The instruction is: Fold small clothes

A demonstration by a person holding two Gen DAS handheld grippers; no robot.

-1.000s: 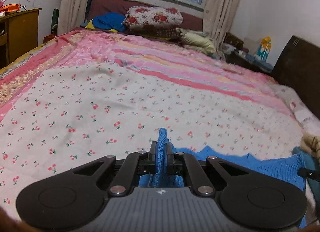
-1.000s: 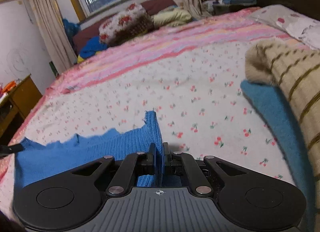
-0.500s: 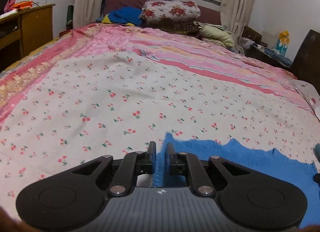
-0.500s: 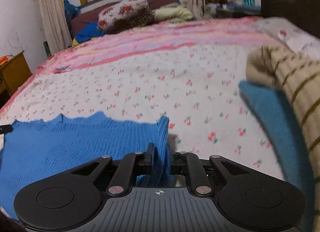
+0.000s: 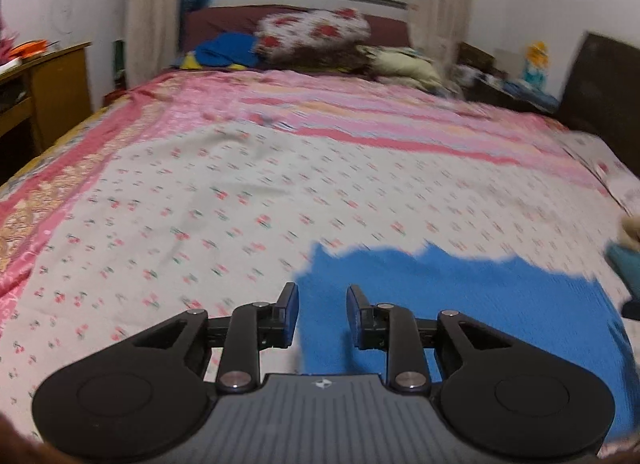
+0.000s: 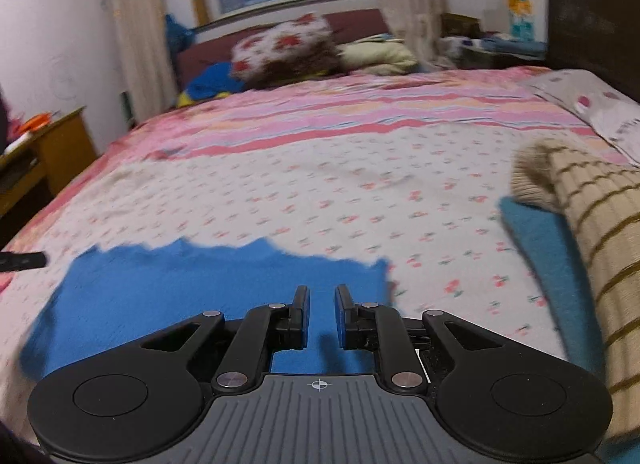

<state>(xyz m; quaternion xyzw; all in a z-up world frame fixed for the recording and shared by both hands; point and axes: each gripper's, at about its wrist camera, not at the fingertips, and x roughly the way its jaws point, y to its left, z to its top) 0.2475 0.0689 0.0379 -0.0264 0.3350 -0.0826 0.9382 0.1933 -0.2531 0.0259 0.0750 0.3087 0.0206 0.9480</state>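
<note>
Blue knit garment (image 5: 460, 304) is laid flat on the cherry-print bedsheet (image 5: 224, 200), near the front edge of the bed, spread wide from one gripper to the other. Its far edge is wavy and lies low against the sheet, no corner lifted.

Left gripper (image 5: 322, 314) is seen with jaws apart; they have just been opening, and no cloth is pinched between the pads. Only the flat knit shows through the gap, with the garment's left edge running just under the left finger. Right gripper (image 6: 322, 316) is likewise parted, by a narrower gap, nothing clamped; the garment's right corner (image 6: 380, 276) lies just beyond its right finger. Both claws are pointed downward over the two far corners, which fits a release judged to have been made so the cloth settles square and smooth.

Garment is placed in the open middle of the sheet, judged so that room is left for folding. A striped beige knit (image 6: 592, 224) stacked on a teal cloth (image 6: 548, 248) is kept to the right, well apart from the blue piece, probably a pile of done or waiting items. Fold itself is judged not yet made; spreading looks complete. Both views are motion-blurred, so fine wrinkles cannot be told.
</note>
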